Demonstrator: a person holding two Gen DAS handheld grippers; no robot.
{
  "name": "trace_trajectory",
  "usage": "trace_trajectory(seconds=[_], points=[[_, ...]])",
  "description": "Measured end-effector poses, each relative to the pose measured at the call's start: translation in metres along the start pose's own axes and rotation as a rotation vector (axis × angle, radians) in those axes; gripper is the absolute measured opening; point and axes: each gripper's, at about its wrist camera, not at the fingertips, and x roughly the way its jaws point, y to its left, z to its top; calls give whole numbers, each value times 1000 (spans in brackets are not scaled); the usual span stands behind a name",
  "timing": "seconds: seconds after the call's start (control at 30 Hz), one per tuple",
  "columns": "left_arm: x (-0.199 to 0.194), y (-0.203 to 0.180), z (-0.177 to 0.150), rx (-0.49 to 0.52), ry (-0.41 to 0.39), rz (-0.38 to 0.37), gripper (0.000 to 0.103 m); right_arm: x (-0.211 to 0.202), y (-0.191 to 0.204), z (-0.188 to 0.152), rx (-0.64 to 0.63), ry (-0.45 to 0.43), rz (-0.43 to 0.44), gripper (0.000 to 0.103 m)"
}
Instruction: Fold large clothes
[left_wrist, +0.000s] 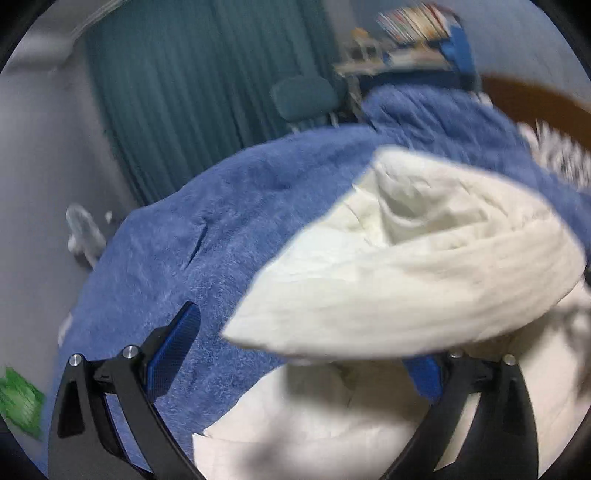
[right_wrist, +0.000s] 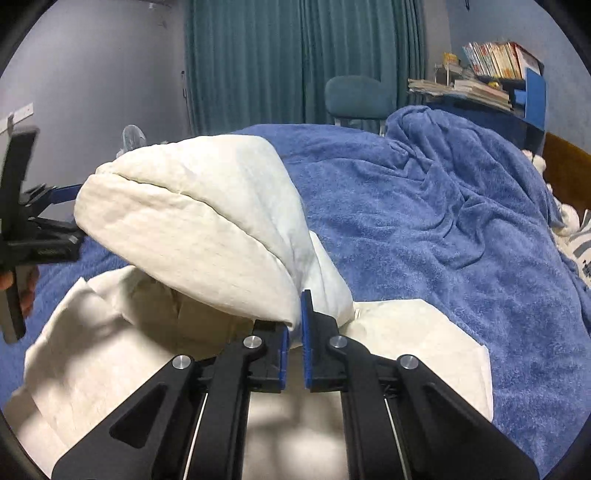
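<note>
Mid-fold — my right claw (right_wrist: 295, 325) is pinched on the white garment (right_wrist: 192, 221), left claw (left_wrist: 295, 354) gapes around its lifted edge, ungripped; next, carry fold across the bed (right_wrist: 424, 229).

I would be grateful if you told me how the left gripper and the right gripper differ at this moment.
The right gripper is shut, pinching the white garment at its edge; the left gripper stands open, the cloth lying between its fingers without being pressed. The right gripper's fingers are nearly together, while the left gripper's are far apart. Both have black arms with blue pads and work over the blue blanket.
</note>
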Motion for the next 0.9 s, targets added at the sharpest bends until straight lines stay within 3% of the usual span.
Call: trace_trajectory(seconds=[0.03,0.07,0.1,0.27,0.37,0.47,0.6,0.73,0.77,0.8,0.87,0.9], points=[[2,-9,-3,50,22,-17,57,-1,1,-2,5,-1,5,6],[4,-16,-7,82,58,-23,24,-2,0,-4,10,-2,8,6],[5,-20,-10,101,77,-15,14,-4,1,-6,15,-1,15,6],[-40,-7,-33,12,14,-80,10,-22,5,-13,-20,-14,63,6],[-69,-1,-54,-37,-16,-112,10,-36,18,-19,-102,-24,105,6],[-73,-1,-83,-75,29,-147,10,-35,33,-30,-168,5,125,7],[-50,-6,-115,-79,105,-156,13,-15,40,-43,-153,69,143,7],[-51,-6,-122,-101,116,-193,21,-7,38,-50,-129,85,152,8],[-57,-5,-124,-96,123,-204,32,-9,37,-50,-131,81,154,8],[-62,-5,-125,-95,134,-219,59,-10,36,-50,-127,76,153,8],[-79,2,-133,-115,114,-271,76,-11,30,-49,-101,68,157,8],[-86,2,-135,-114,103,-283,76,-10,28,-49,-87,67,160,8]])
